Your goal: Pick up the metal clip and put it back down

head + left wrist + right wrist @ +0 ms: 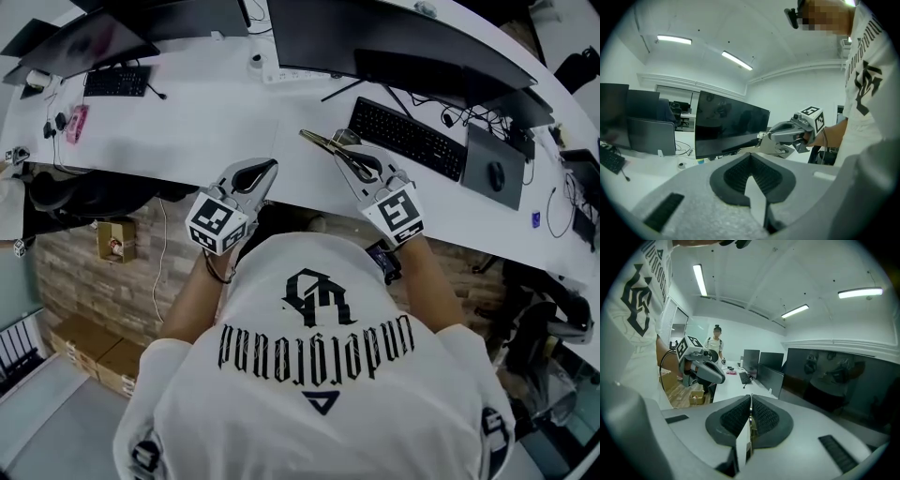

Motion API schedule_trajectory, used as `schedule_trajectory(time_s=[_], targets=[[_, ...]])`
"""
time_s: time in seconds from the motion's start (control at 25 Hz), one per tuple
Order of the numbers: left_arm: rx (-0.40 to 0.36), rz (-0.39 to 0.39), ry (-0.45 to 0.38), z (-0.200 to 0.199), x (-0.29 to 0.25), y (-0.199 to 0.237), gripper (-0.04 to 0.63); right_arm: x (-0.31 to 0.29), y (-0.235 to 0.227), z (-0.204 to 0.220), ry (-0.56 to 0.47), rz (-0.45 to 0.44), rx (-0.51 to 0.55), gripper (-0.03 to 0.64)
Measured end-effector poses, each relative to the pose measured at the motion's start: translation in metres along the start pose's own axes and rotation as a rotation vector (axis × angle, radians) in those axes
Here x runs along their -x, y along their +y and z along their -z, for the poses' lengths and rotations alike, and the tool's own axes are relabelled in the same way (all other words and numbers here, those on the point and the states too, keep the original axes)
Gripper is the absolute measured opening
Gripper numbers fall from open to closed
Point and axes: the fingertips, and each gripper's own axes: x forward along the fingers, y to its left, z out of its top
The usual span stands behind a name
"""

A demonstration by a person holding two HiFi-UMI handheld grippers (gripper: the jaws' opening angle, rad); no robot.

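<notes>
Holding the metal clip (328,145) pinched flat between closed jaws, the right gripper (354,159) seems to have it lifted just over the desk's (206,122) front edge, near the keyboard (408,139). The left gripper (265,171) hangs beside it, jaws together on nothing. Best to lower the clip level onto bare desk, parting the jaws only once it rests.

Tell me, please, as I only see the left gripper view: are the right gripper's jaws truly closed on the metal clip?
Observer: Yes. In its own view, the right gripper has its jaws pressed together on the metal clip.
Operator: Where is the clip pointing?
Observer: In the head view it juts over the white desk, beside the black keyboard.
Operator: Anyone nearby?
Observer: A person stands beyond the far desks.
</notes>
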Motion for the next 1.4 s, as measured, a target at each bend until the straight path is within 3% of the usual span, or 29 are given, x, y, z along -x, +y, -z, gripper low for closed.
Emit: schedule_trajectory(time_s=[1.4], targets=[[0.089, 0.093, 0.155, 0.054, -0.031, 0.096, 0.015, -0.12, 0.006, 0.065, 0.146, -0.07, -0.214, 0.023]])
